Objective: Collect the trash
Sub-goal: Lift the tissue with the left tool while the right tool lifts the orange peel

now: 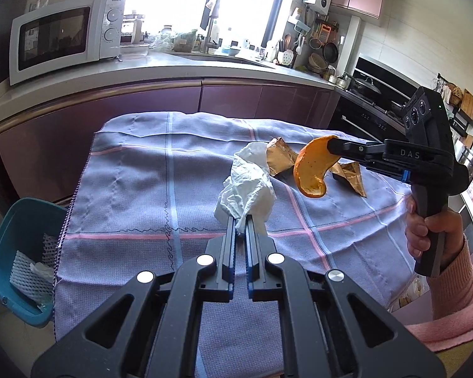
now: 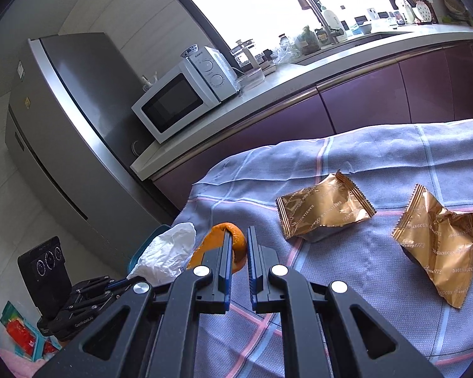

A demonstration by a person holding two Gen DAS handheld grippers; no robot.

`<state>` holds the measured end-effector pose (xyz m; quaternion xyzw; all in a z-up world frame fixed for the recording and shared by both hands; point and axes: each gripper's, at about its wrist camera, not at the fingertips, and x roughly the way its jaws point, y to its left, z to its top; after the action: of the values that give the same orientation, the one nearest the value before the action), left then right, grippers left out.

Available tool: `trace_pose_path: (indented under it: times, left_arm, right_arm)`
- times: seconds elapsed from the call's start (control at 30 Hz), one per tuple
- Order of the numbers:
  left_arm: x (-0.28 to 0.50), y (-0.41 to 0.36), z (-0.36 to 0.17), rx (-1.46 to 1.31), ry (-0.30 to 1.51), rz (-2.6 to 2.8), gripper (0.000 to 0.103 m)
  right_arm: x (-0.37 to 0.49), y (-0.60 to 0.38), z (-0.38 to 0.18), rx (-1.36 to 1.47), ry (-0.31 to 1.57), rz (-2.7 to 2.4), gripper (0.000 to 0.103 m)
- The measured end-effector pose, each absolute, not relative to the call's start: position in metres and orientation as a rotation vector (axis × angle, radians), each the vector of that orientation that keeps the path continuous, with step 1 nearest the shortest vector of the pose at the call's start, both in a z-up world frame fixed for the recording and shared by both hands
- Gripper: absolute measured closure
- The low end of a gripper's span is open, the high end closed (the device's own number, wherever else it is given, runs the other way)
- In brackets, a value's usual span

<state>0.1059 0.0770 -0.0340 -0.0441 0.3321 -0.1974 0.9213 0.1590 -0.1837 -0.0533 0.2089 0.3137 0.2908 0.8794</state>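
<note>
In the left wrist view, my left gripper (image 1: pixel 241 222) is shut on a crumpled white tissue (image 1: pixel 246 186), which stands up from its tips over the checked cloth (image 1: pixel 135 173). To the right, my right gripper (image 1: pixel 332 145) is shut on a curved piece of orange peel (image 1: pixel 310 173) and holds it above the cloth. Two gold snack wrappers (image 1: pixel 282 159) (image 1: pixel 351 174) lie on the cloth behind them. In the right wrist view the peel (image 2: pixel 209 244) sits in my right gripper (image 2: pixel 239 234), with the tissue (image 2: pixel 168 252) to its left and both wrappers (image 2: pixel 323 211) (image 2: pixel 441 245) to its right.
A teal bin (image 1: pixel 14 252) with white foam netting inside stands on the floor at the cloth's left edge. Purple cabinets, a counter with a microwave (image 1: pixel 63 37) and a sink run behind the table. A fridge (image 2: pixel 63 126) stands at the far left. A hand in a pink sleeve (image 1: pixel 441 236) holds the right gripper.
</note>
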Motion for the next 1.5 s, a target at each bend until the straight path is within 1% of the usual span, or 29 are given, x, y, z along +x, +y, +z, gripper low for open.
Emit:
trace_pose_path:
  times: [1.5]
  left_arm:
    - [0.087, 0.140, -0.026, -0.119, 0.660, -0.275, 0.098]
  right_arm:
    - [0.168, -0.107, -0.049, 0.416, 0.686, 0.745, 0.095]
